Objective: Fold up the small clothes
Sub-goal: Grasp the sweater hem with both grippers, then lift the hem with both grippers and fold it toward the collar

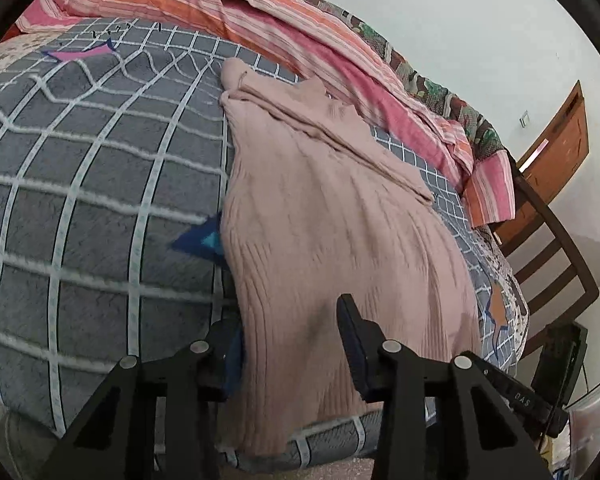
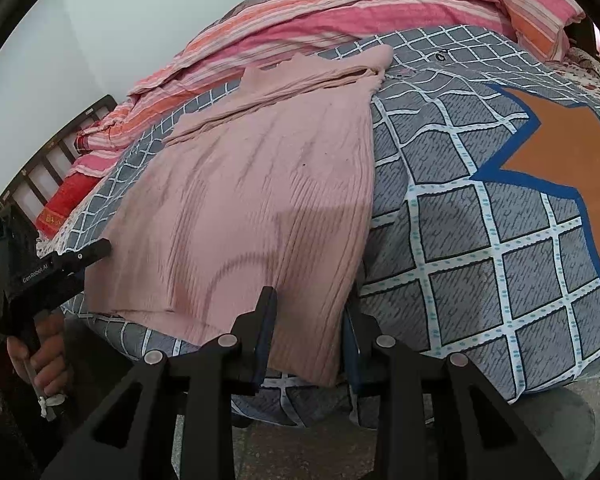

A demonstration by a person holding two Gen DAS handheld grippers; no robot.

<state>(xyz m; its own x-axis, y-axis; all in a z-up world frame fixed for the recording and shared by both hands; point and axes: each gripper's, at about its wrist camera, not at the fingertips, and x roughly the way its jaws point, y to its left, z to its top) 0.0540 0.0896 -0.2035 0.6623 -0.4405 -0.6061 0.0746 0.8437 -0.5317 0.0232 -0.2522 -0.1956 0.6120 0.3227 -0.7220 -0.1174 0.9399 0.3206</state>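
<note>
Two tongs sit at the near edge of a bed, both at the hem of one garment.

Surface: the bed carries a grey quilt [image 1: 80, 160] with a white grid. It bears an orange star [image 2: 560, 152] outlined in blue, at 3 o'clock in the right wrist view. A pink-and-orange striped blanket [image 1: 260, 12] lies bunched along the far side, from 11 to 2 o'clock in the left wrist view. A striped pillow [image 2: 536, 4] lies at 1 o'clock in the right wrist view, and a red folded cloth [image 2: 64, 200] at 9 o'clock.

Task item: a pink ribbed sweater [image 1: 332, 216] lies flat on the quilt. Its collar end is toward the blanket, one sleeve is folded across the upper body, and the hem hangs just over the near bed edge.

Left tongs [image 1: 286, 316]: the hem corner lies between the fingers. One finger is partly hidden behind the fabric edge; I cannot tell whether the pads press.

Right tongs [image 2: 308, 304]: clenched on the other hem corner; the fabric fills the gap from finger to finger.

A hand [image 2: 40, 356] grips the left handle, at 8 o'clock in the right wrist view.

Room: pale plain wall [image 1: 460, 20]. A dark slatted wooden frame [image 1: 552, 248] stands at 3 to 4 o'clock in the left wrist view, with a brown wooden panel [image 1: 560, 152] above it. Speckled floor [image 2: 300, 452] shows below the bed edge.
</note>
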